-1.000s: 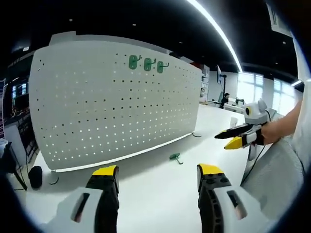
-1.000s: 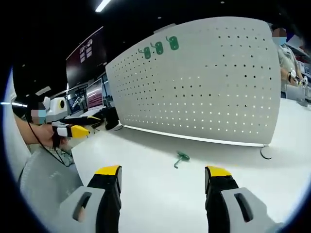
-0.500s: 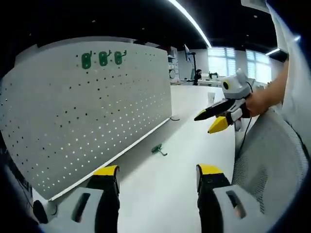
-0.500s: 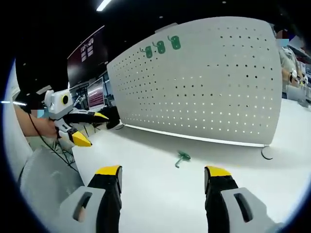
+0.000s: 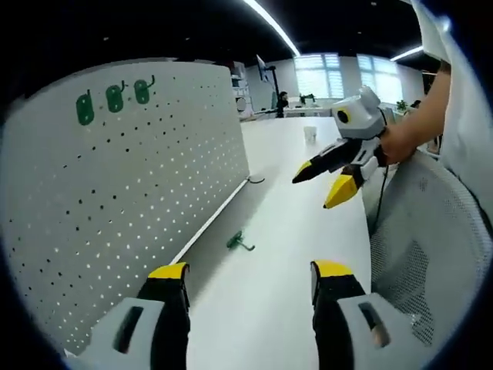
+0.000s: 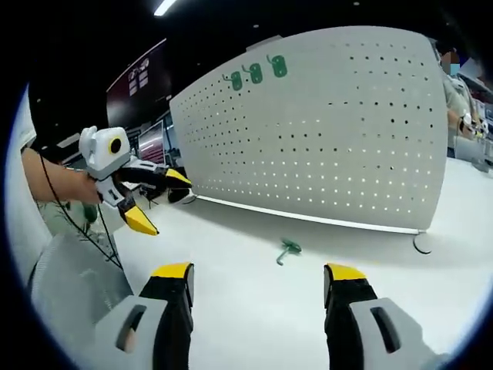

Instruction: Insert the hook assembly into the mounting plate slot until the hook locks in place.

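On the white table (image 5: 293, 200), a small green hook assembly (image 5: 239, 241) is lying loose, just in front of the bottom edge of the white pegboard (image 5: 115, 200), w/ nothing touching it. Same hook (image 6: 287, 249) is sitting in the right gripper view approx. midway between that view's own jaws but well ahead of them, near the lit strip running along the pegboard (image 6: 339, 131) base. Three more green hooks (image 5: 112, 99) are hanging in a row near the top of the board; they are showing as a green trio (image 6: 254, 74) in the right gripper view too. Left gripper (image 5: 246, 270) is pointing along the table w/ its yellow-tipped jaws standing wide apart & nothing between them. Right gripper (image 6: 258, 271) is doing the same: jaws spread wide, holding nothing. In the left gripper view the right gripper (image 5: 323, 179) is coming in from the right, held up above the table by a person's hand (image 5: 397, 142), its two yellow tips parted & empty. In the right gripper view the left gripper (image 6: 158, 199) is hanging at the left side, also hand-held, jaws splayed, well apart from the hook. A grey mesh chair back (image 5: 420, 254) is sitting at the right edge of the left gripper view. Ceiling light strip (image 5: 269, 27) is glowing overhead.
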The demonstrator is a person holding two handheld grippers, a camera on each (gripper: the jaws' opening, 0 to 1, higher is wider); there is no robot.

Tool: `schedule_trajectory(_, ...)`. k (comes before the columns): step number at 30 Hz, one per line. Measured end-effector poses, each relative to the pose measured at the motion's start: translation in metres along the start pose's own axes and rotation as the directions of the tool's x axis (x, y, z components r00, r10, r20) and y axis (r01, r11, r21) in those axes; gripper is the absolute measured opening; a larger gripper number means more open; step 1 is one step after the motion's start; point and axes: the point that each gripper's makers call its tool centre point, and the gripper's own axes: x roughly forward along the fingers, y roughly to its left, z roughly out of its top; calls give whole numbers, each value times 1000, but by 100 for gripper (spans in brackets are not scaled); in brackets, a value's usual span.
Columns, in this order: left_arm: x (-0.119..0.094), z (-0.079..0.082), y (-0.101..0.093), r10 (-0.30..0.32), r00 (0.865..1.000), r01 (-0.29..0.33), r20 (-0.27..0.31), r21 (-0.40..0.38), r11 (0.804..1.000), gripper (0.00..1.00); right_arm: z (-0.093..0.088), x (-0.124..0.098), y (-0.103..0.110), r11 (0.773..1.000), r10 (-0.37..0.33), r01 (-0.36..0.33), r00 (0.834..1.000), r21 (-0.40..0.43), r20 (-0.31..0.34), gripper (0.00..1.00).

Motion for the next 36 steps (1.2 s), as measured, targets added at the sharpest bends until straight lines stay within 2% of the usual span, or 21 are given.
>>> schedule_trajectory(3, 7, 0, -1, -32, 999, 33, -19, 31, 999, 65, 0, 0, 0, 1000, -1, 1, 1000, 0, -1, 67)
schedule_trajectory(19, 33, -1, 3, -111, 991, 119, -78, 107, 987, 60, 0, 1, -3, 1000, -9, 9, 1000, 9, 4, 66)
schedule_trajectory(21, 37, -2, 1, -129, 988, 139, -90, 116, 983, 58, 2, 0, -3, 1000, -9, 9, 1000, 7, 10, 65)
schedule_trajectory(23, 41, -8, -1, -151, 980, 171, -128, 164, 971, 59, 2, 0, -3, 1000, -8, 8, 1000, 19, 13, 65)
schedule_trajectory(36, 62, -12, 0, -208, 960, 249, -185, 232, 940, 59, 0, 1, -3, 1000, -3, 3, 1000, 27, 7, 65)
